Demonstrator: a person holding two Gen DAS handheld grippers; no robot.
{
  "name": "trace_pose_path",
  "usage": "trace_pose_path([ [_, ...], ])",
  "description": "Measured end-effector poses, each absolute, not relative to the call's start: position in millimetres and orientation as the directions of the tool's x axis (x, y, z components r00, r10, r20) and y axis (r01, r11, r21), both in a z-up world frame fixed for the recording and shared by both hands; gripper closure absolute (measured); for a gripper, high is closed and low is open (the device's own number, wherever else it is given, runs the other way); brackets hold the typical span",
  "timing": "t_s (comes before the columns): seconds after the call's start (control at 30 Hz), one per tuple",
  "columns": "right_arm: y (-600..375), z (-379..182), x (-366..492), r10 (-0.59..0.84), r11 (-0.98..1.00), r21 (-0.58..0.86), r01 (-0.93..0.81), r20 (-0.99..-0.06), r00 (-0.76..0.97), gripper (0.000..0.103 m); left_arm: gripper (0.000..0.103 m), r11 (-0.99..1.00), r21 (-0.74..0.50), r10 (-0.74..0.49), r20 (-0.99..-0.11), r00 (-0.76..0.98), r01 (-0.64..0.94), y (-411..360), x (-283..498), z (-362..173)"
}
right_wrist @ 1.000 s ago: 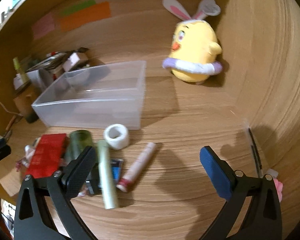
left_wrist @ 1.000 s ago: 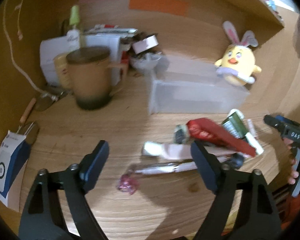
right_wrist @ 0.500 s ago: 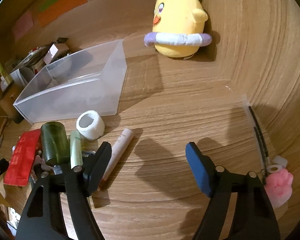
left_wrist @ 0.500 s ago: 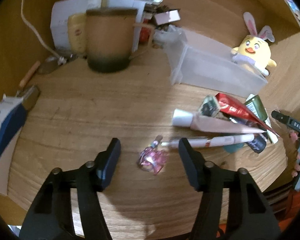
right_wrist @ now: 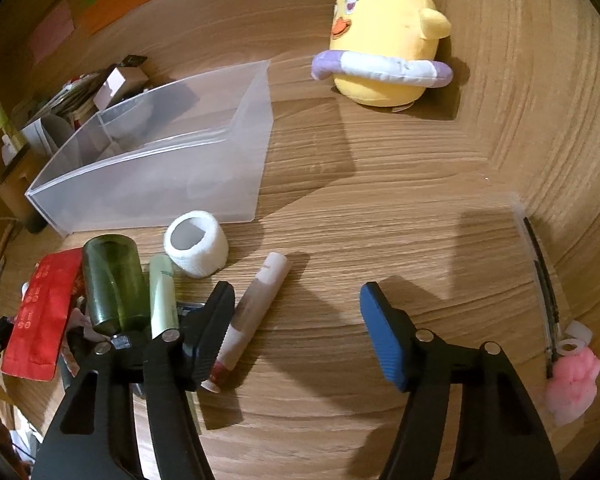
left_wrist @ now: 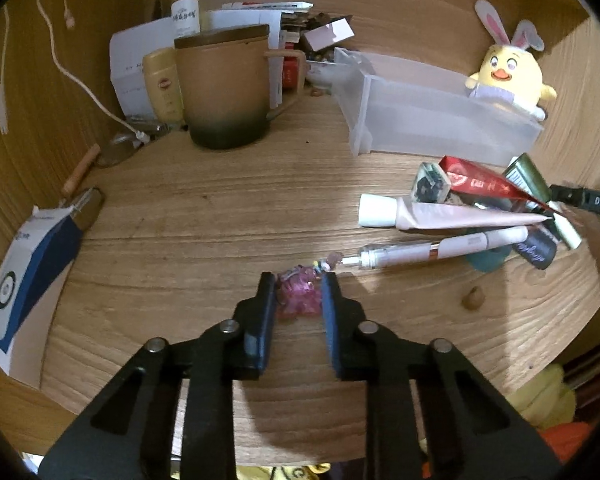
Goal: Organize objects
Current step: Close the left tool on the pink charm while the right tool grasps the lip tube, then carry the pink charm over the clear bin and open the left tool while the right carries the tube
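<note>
Left claw (left_wrist: 298,288) closing around pink charm (left_wrist: 299,295), right claw (right_wrist: 296,306) closing empty, cluttered wooden desk (right_wrist: 380,216)

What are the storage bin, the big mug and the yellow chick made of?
The storage bin looks like frosted translucent plastic: shapes show dimly through its walls. The big mug seems matte glazed ceramic, tan fading to dark green; its lid may be wood. The yellow chick is plush fabric, fuzzy and seamed.
</note>
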State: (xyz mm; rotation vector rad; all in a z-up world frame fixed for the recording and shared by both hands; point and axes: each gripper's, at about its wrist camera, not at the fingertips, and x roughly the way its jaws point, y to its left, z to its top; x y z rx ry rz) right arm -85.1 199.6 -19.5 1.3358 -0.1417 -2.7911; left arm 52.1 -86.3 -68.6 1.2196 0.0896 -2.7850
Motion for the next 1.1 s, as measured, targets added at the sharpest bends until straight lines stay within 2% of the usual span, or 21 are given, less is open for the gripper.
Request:
trace_pose_path([
  [0.07, 196, -21, -86, -0.088, -0.995, 0.101, 0.014, -0.778, -0.622, 0.047, 0.081, -0.993, -0.024, -0.059, -0.736, -0.675, 0.114, -88, 50, -68],
  [0.17, 190, -24, -88, -0.061, -0.998, 0.062, 0.019, -0.78, -0.623, 0.059, 0.081, -0.992, -0.046, -0.043, -0.736, -0.675, 0.114, -92, 47, -68],
  [0.33, 188, -25, -86, -0.032, -0.999, 0.022, 0.024, -0.776, -0.629, 0.088, 0.081, -0.99, -0.062, -0.041, -0.726, -0.687, 0.126, -95, 49, -62],
  [0.6, 197, -15, -79, -0.012, -1.0, 0.026, -0.01, -0.734, -0.679, 0.089, 0.081, -0.99, -0.082, -0.034, -0.67, -0.742, 0.119, -94, 45, -34],
  [1.1, 198, 48, -81, -0.04, -0.999, 0.035, 0.024, -0.597, -0.801, 0.089, 0.081, -0.994, -0.105, 0.055, -0.544, -0.837, 0.002, -58, -3, 28],
])
